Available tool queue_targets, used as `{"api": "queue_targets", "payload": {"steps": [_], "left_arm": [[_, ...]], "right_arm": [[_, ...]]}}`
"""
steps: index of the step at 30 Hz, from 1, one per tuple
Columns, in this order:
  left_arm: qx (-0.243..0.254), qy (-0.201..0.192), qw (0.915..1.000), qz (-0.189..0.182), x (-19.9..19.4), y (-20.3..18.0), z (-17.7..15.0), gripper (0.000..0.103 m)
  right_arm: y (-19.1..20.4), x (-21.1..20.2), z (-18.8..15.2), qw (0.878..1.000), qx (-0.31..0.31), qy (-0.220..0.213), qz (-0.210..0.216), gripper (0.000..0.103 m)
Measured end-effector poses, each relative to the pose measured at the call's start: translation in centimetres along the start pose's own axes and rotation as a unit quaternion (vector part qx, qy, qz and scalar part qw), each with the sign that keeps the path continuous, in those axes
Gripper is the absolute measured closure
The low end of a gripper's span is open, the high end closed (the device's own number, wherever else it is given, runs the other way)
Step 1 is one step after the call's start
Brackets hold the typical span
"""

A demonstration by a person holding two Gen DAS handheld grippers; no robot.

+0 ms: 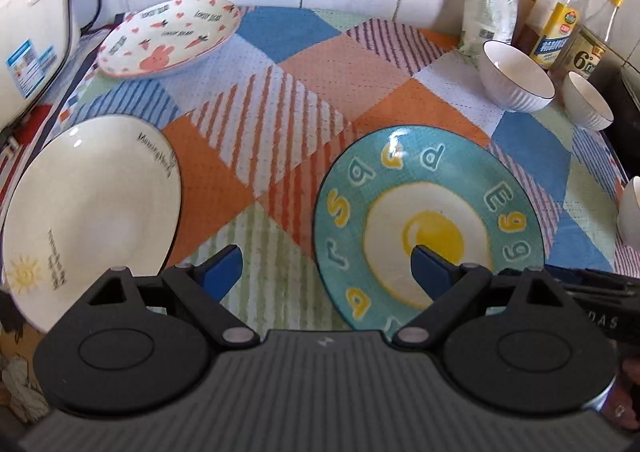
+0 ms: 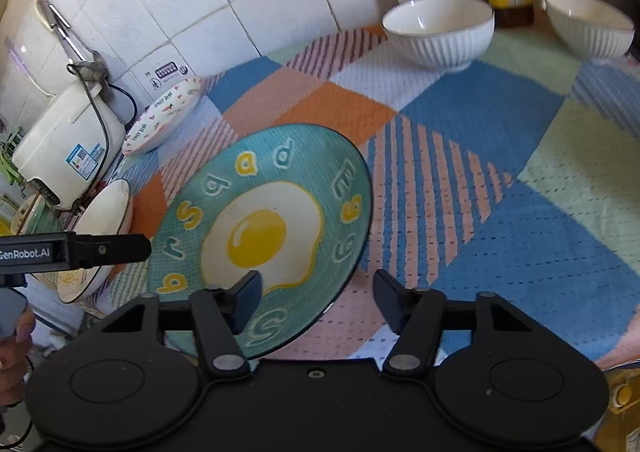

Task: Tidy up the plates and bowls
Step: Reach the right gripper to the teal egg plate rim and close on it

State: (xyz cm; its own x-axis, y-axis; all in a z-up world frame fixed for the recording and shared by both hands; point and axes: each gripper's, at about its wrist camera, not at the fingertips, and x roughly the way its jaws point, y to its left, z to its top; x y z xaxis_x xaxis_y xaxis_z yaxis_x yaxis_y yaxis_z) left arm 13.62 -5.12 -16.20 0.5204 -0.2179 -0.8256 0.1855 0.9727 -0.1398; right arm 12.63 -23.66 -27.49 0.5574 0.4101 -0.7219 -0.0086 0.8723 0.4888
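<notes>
The left gripper (image 1: pixel 326 272) hung above the near edge of the patchwork cloth (image 1: pixel 304 64) with its fingers spread wide and nothing between them; its right finger (image 1: pixel 430 268) stood over the blue egg plate (image 1: pixel 428 172). That plate lay flat, near and right of centre. To its left, well apart, sat a white plate (image 1: pixel 92 208) with a small sun on its rim. A rabbit plate (image 1: pixel 172 36) rested at the far left, tilted against the wall beside a white cooker (image 1: pixel 32 32). Two white ribbed bowls (image 1: pixel 518 76) stood side by side at the far right, in front of some bottles (image 1: pixel 560 24).

The right gripper (image 2: pixel 318 298) was likewise wide open and empty, its left finger (image 2: pixel 248 298) above the near part of the egg plate (image 2: pixel 280 168), its right finger over bare cloth.
</notes>
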Motion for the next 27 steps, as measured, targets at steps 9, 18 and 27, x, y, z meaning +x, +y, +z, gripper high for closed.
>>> {"api": "queue_targets", "payload": {"steps": [9, 18, 27], "left_arm": [[-0.034, 0.120, 0.9916, -0.034, 4.2, 1.3, 0.7, 0.046], [-0.015, 0.109, 0.9928, -0.048, 4.3, 1.0, 1.5, 0.075], [-0.009, 0.104, 0.9941, -0.029, 4.0, 0.2, 2.3, 0.074]], "right_arm": [[-1.4, 0.9, 1.6, 0.999, -0.044, -0.012, 0.014, 0.077], [-3.8, 1.6, 2.5, 0.998, -0.016, 0.011, 0.068, 0.084], [-3.7, 2.4, 4.5, 0.993, -0.048, 0.059, 0.093, 0.083]]}}
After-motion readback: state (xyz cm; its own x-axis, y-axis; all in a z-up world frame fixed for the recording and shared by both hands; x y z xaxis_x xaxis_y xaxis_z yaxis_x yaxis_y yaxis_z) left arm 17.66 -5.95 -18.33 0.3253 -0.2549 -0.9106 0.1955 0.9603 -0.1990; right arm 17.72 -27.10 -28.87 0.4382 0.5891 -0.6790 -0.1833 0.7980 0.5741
